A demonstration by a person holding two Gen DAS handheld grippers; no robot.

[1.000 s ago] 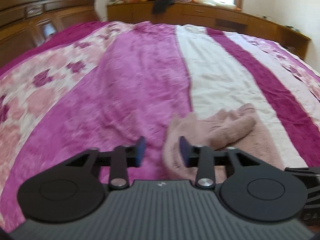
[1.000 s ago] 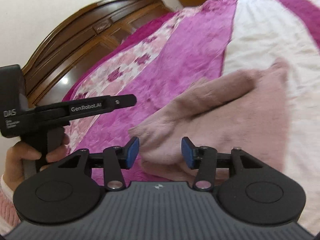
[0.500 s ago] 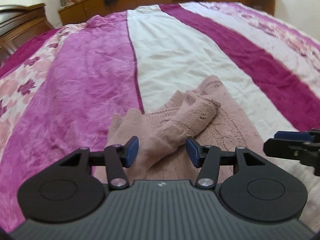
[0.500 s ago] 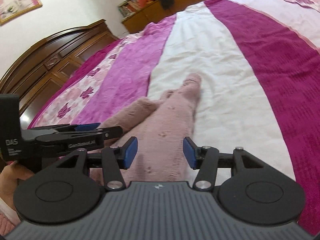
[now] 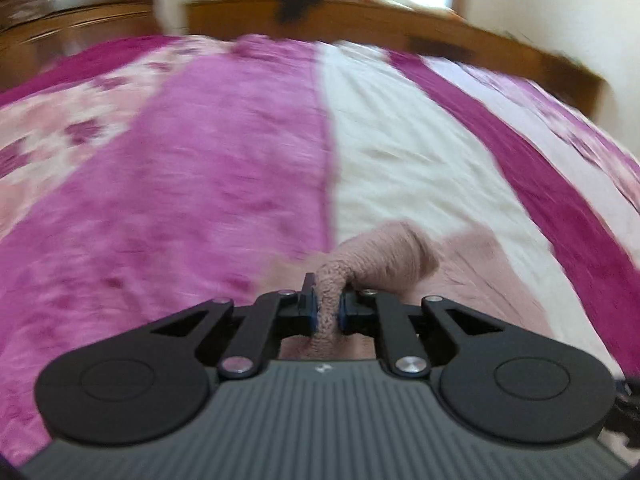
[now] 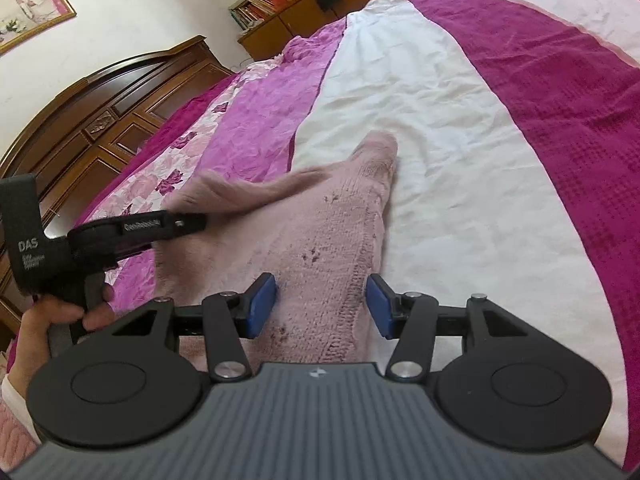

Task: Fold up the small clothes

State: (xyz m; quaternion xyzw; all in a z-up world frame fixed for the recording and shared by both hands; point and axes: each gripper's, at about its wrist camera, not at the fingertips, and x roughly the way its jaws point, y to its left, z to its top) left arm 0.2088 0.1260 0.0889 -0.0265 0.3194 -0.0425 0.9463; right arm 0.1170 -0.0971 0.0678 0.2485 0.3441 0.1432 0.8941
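Pink knit garment (image 6: pixel 320 240) sleeve is pinched by left hand-held gripper (image 5: pixel 327 314); right hand-held gripper (image 6: pixel 320 306) is held wide open, empty, over its hem. Thin grip: sleeve may slip, fold spoiled.

The left claw (image 6: pixel 192 226) body reads "DAS" and "GenRobot.AI".

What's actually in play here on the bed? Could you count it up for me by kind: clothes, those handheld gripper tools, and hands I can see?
Pink knitted garment: 1
Handheld grippers: 2, the left gripper shut on a sleeve of the garment, the right gripper open over it
Hand in view: 1, holding the left gripper's handle
Total: 4
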